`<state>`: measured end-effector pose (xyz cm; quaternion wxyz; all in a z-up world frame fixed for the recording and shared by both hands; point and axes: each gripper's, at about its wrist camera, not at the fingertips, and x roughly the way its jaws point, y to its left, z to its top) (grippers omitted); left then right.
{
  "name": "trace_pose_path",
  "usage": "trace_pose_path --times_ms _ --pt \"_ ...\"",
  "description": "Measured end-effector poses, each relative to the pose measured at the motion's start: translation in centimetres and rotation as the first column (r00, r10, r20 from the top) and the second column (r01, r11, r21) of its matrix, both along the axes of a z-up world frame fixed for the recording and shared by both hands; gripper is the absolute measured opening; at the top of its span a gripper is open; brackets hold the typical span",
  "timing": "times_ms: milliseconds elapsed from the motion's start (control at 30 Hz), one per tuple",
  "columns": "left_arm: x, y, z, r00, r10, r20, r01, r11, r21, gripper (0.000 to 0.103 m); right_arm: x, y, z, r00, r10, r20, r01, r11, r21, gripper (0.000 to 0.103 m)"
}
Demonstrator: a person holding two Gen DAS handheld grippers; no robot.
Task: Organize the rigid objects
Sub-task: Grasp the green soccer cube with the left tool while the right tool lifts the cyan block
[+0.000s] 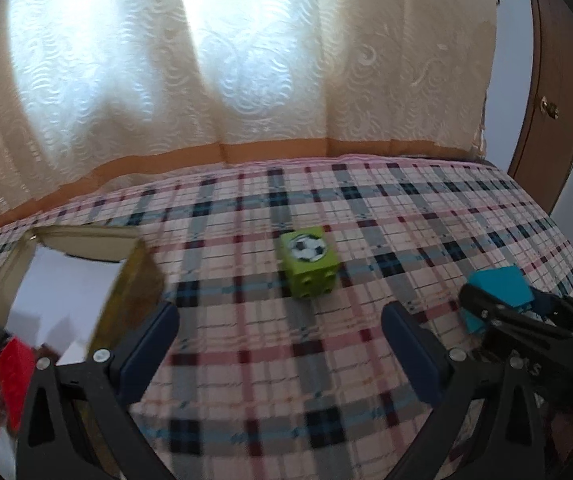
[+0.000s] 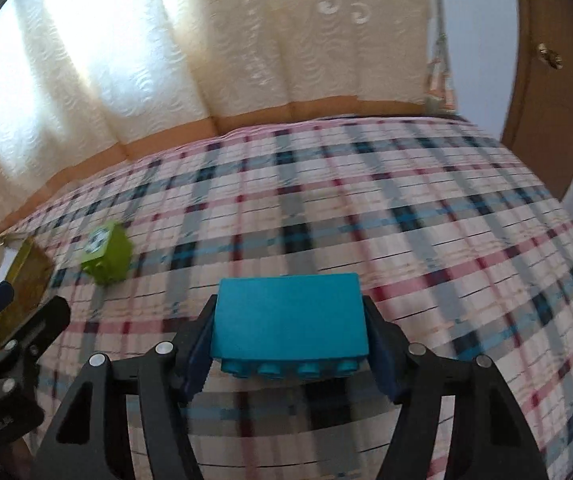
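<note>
Sitting between right tool (image 2: pixel 290 344) fingers, blue block (image 2: pixel 290 316), seemingly clamped

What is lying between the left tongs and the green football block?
Nothing but bare plaid cloth: in the left wrist view the stretch from the open left tongs to the green block holds no object.

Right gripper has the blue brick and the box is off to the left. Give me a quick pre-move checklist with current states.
1. Right gripper clamped on the blue brick: ok.
2. Brick sits square between the fingers: ok.
3. Left gripper open, holding nothing: ok.
4. Green football block lies apart on the plaid cloth: ok.
5. Cardboard box open: ok.
6. Room left inside the box: cannot tell.
</note>
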<state>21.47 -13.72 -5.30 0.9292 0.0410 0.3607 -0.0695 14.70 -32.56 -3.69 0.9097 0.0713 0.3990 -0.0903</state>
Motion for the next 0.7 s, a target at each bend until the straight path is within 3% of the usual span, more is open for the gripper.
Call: trace_pose_path --times_ms 233,300,400,600,667,700 --pt "4.1 -1.8 -1.7 0.999 -0.009 -0.051 0.011 0.999 0.043 0.102 0.0 -1.2 -0.1 0.999 -0.042 0.005 0.042 0.999 -0.009 0.068" --pt "5.0 -1.7 -1.9 0.997 -0.010 -0.074 0.012 1.000 0.023 0.102 0.0 -1.2 -0.1 0.999 -0.041 0.003 0.041 0.999 -0.012 0.068" --pt "5.8 -1.9 -1.8 0.998 -0.003 -0.061 0.005 0.999 0.031 0.102 0.0 -1.0 0.0 0.999 -0.033 0.001 0.033 0.999 -0.029 0.068" --pt "7.0 -2.3 -2.7 0.991 -0.041 -0.131 0.042 0.999 0.005 0.067 0.2 -0.4 0.0 1.000 -0.017 -0.003 0.016 0.999 -0.048 0.068" --pt "7.0 -2.1 -2.7 0.989 -0.057 -0.139 0.055 0.998 -0.019 0.040 0.2 -0.3 0.0 1.000 -0.013 -0.003 0.013 0.999 -0.051 0.068" --pt "6.9 -2.1 -2.7 0.988 -0.070 -0.137 0.065 0.997 -0.035 0.033 0.2 -0.2 0.0 1.000 -0.010 -0.001 0.010 0.999 -0.052 0.068"
